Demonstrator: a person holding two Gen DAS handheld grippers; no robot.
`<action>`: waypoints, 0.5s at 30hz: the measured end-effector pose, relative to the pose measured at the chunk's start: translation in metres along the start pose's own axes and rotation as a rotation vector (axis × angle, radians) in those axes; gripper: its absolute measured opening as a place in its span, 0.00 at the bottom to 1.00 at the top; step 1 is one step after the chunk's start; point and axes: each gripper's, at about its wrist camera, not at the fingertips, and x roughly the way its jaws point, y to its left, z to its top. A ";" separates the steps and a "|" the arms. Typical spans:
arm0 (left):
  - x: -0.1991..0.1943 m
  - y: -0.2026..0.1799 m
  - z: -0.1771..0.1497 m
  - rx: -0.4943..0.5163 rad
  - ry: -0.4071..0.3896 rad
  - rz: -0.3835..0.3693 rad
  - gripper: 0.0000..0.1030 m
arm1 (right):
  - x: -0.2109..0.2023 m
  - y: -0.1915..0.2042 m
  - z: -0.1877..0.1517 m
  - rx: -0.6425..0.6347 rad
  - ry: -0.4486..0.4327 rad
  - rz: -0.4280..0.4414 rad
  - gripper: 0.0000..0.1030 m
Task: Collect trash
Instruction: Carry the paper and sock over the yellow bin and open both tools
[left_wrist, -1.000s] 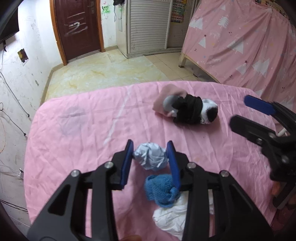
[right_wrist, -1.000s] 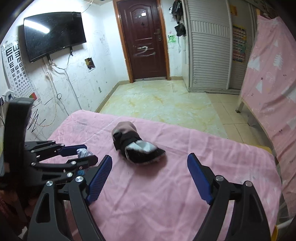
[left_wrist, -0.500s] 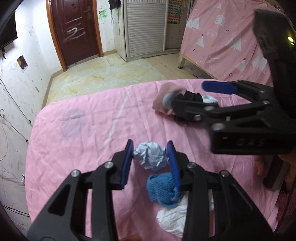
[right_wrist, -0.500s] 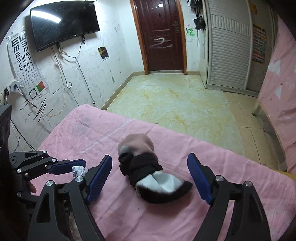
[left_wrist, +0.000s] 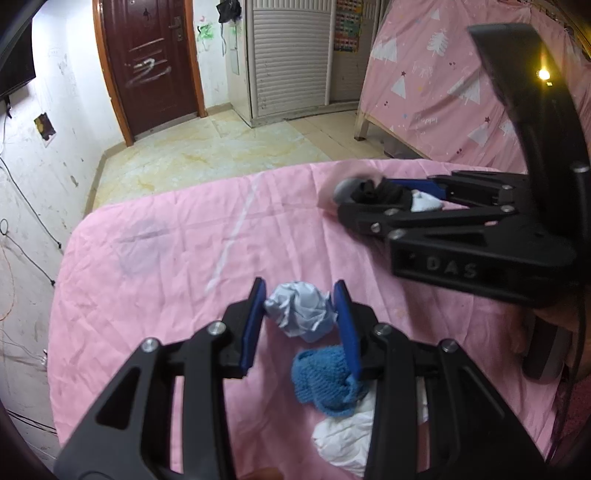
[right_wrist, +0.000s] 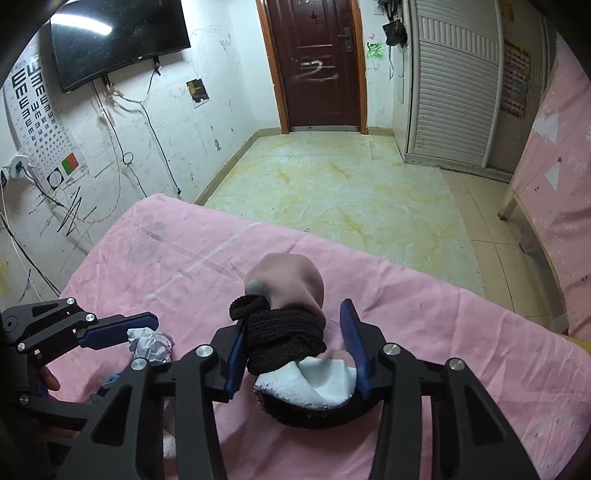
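Both tools are busy. A crumpled paper ball is held between the pads of the left tool, near the middle of the pink-covered counter. The jaws of the right tool have just been closing, and a bundle of socks is now squeezed between them, closer to the far edge. Nothing has been carried away yet. No bin can be seen. A blue knitted piece and a white cloth are left at the near edge.
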 end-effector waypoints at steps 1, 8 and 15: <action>0.000 0.000 -0.001 -0.003 -0.002 -0.002 0.35 | -0.004 -0.001 0.000 0.009 -0.009 0.002 0.38; -0.022 0.007 0.000 -0.048 -0.057 -0.038 0.34 | -0.056 -0.006 -0.016 0.071 -0.101 -0.004 0.39; -0.064 -0.017 0.002 -0.030 -0.116 -0.083 0.34 | -0.129 -0.022 -0.049 0.138 -0.197 -0.052 0.39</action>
